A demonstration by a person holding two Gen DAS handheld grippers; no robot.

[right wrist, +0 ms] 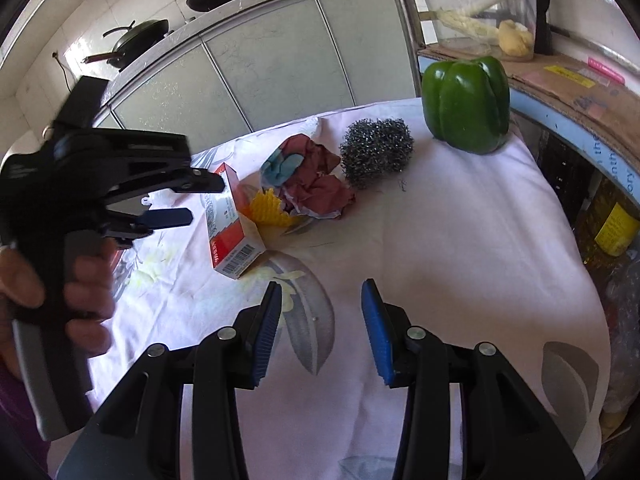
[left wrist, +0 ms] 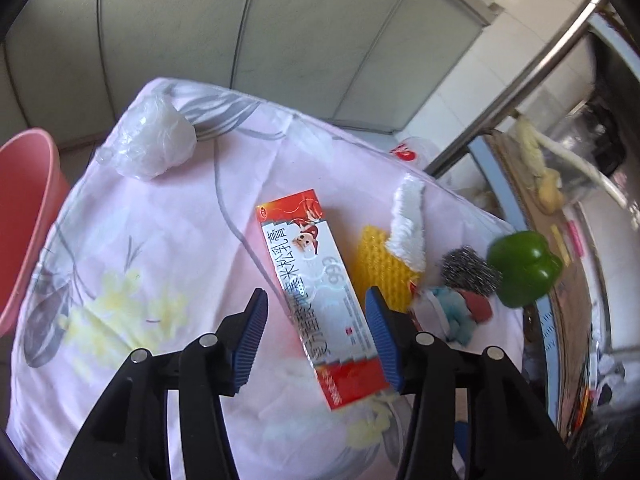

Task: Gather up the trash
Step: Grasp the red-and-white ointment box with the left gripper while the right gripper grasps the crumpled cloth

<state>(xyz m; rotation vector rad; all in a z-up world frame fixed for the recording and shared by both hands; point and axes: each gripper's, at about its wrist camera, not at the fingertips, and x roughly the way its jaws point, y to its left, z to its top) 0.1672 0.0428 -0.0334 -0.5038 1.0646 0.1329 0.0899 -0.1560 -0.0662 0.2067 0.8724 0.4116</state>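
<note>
Left tongs (left wrist: 316,312) stand wide open astride the red-and-white carton (left wrist: 316,288), blue pads clear of it. Right tongs (right wrist: 322,312) gape over bare cloth on the desk (right wrist: 460,240), holding nothing. From the carton: crumpled wrapper (right wrist: 316,184) at 2 o'clock, steel scourer (right wrist: 376,152) beyond it, plastic bag (left wrist: 154,140) at 10 o'clock.

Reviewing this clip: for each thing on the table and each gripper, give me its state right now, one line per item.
Left gripper: open, fingers either side of the box, not pressing.
Right gripper: open, empty.
Ointment box: closed, lying flat.
Crumpled paper: balled up, on the cloth.
Plastic bag: scrunched, at the far corner.
Steel scourer: resting beside the paper.
Green pepper: whole, upright.
Pink bin: open-topped, contents hidden.
</note>
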